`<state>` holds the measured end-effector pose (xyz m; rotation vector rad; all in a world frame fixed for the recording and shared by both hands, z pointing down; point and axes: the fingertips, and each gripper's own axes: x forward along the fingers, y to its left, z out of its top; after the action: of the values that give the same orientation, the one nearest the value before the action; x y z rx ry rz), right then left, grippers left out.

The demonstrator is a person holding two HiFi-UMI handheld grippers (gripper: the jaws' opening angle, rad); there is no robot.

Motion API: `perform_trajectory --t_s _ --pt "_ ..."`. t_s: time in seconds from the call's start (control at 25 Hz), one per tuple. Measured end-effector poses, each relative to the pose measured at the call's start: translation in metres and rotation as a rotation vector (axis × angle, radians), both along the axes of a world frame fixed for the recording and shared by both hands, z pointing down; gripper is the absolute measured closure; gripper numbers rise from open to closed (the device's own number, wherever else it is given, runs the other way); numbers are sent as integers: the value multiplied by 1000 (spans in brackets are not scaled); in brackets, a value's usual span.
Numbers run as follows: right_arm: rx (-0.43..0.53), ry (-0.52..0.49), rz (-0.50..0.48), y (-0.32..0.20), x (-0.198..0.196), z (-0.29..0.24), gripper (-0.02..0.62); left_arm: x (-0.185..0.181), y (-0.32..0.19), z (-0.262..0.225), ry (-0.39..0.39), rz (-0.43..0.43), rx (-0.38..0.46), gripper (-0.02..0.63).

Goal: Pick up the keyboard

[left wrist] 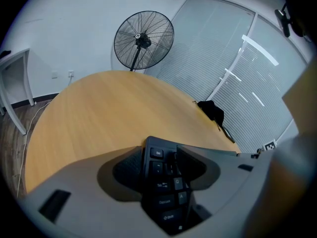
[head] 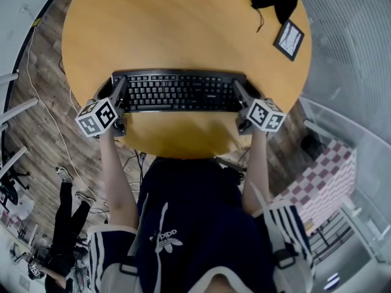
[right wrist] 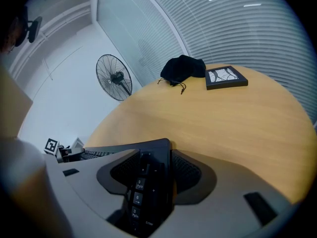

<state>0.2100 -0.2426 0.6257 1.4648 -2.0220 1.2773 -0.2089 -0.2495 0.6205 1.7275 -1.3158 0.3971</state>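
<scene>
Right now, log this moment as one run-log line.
phase: grasp | left gripper: shut on keyboard, Esc end | right gripper: shut on numpad end | keyboard: near edge of table | lifted: cannot tell

my top (head: pixel 201 212): navy, short-sleeved, white logo print (head: pixel 164 240) on the chest | my sleeves (head: pixel 101 252): white stripes, a dark buckled strap beside each | my left claw (head: pixel 120 85): grey moulded shell, black textured pads (left wrist: pixel 127 171), white cube (head: pixel 98 117) with black square markers | my right claw (head: pixel 237 88): same build, same marked cube
</scene>
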Motion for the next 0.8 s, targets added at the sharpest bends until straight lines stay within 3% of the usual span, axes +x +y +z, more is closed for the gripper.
perform_trajectory --t_s 0.32,0.8 --pt "52 36 -6 -1 1 -20 399 2 1 -20 -4 35 36 391" --pt "311 51 -89 -35 3 -103 399 7 -21 -99 3 54 274 390"
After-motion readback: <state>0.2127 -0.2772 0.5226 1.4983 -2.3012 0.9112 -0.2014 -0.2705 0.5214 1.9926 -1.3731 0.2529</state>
